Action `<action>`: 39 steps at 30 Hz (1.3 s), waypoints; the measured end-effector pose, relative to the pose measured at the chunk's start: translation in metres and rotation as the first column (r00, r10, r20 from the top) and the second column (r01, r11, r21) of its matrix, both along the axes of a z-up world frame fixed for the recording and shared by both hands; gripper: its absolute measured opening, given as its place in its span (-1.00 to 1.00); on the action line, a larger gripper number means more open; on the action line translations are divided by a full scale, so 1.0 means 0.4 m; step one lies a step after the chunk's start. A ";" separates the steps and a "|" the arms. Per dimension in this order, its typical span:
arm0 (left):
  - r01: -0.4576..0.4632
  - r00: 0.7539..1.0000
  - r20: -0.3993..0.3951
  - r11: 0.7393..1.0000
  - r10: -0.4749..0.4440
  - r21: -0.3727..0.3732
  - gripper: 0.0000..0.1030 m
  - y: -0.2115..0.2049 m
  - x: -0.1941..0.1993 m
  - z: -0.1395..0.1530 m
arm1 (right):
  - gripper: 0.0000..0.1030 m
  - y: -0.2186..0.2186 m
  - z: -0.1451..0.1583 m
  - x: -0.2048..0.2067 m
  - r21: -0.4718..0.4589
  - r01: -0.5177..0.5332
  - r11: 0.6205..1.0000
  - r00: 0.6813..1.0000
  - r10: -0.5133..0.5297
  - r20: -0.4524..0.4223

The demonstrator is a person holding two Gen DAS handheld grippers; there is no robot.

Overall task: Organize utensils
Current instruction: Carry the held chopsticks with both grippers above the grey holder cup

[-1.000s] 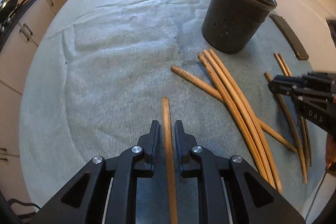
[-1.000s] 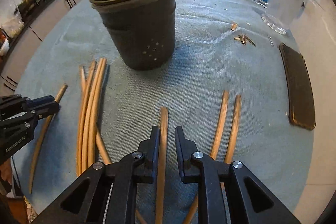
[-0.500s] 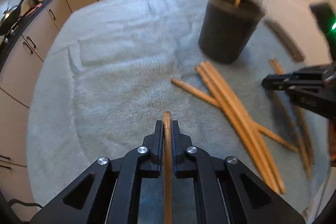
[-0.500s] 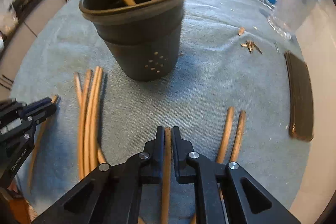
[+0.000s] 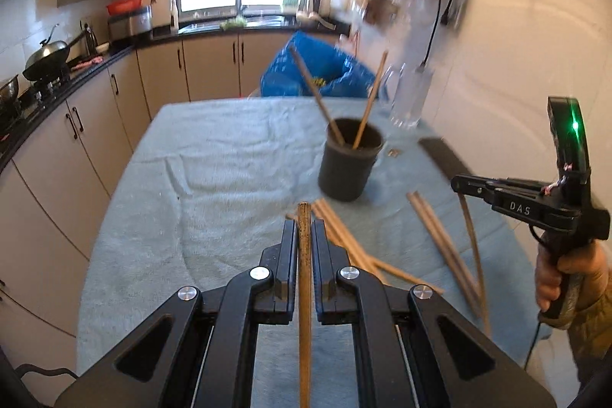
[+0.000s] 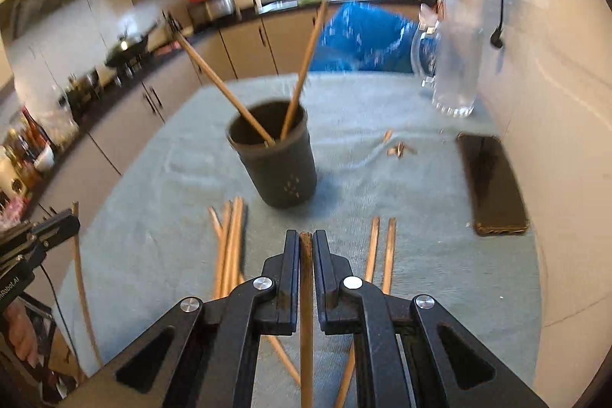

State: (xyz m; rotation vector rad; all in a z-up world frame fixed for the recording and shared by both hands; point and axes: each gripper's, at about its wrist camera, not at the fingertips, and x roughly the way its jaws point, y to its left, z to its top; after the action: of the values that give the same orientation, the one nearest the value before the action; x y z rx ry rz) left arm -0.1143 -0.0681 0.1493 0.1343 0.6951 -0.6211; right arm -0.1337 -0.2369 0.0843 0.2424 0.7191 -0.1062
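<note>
Left tool: the left tool (image 5: 305, 228) was closed tight on a wooden stick (image 5: 305, 293). The stick ran straight between its two black fingers, and its tip poked out just past them.
Right tool: the right tool (image 6: 306, 247) was closed on another wooden stick (image 6: 306, 312) in the same way. In the left view, a hand (image 5: 562, 274) held this tool up above the bench.
Cup: a dark cup (image 6: 277, 163) stood upright on the bench, ahead of both tools. Two sticks leaned inside it, tilted apart.
Loose sticks: a bunch of sticks (image 6: 229, 243) lay flat in front of the cup, a bit to the left. A pair of sticks (image 6: 382, 251) lay side by side to the right of them.
Bench: the bench (image 6: 382, 186) had a pale blue cloth over it.
Other things: a clear glass jug (image 6: 451, 71) stood at the far right. A flat dark case (image 6: 493, 186) lay near the right edge.
</note>
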 end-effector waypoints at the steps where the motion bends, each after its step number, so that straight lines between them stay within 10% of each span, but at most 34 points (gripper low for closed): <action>1: 0.001 1.000 0.014 1.000 -0.001 -0.024 -0.87 0.008 -0.017 0.017 | -0.86 -0.007 0.015 -0.019 -0.002 0.001 1.000 1.000 -0.001 0.019; 19: 0.040 0.985 0.171 0.976 -0.003 -0.215 -0.87 0.031 -0.159 0.188 | -0.86 0.045 0.162 -0.209 0.001 0.003 1.000 0.963 -0.003 0.270; 39: -0.059 0.974 0.188 0.939 0.129 -0.340 -0.87 -0.131 0.157 0.352 | -0.85 -0.034 0.438 0.020 -0.007 0.055 0.998 0.881 -0.045 0.471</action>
State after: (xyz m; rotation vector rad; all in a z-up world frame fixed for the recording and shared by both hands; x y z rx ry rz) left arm -0.0514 -0.1204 0.2901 -0.1466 0.3837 -0.6132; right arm -0.1255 -0.2506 0.2596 0.2555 0.2249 -0.0984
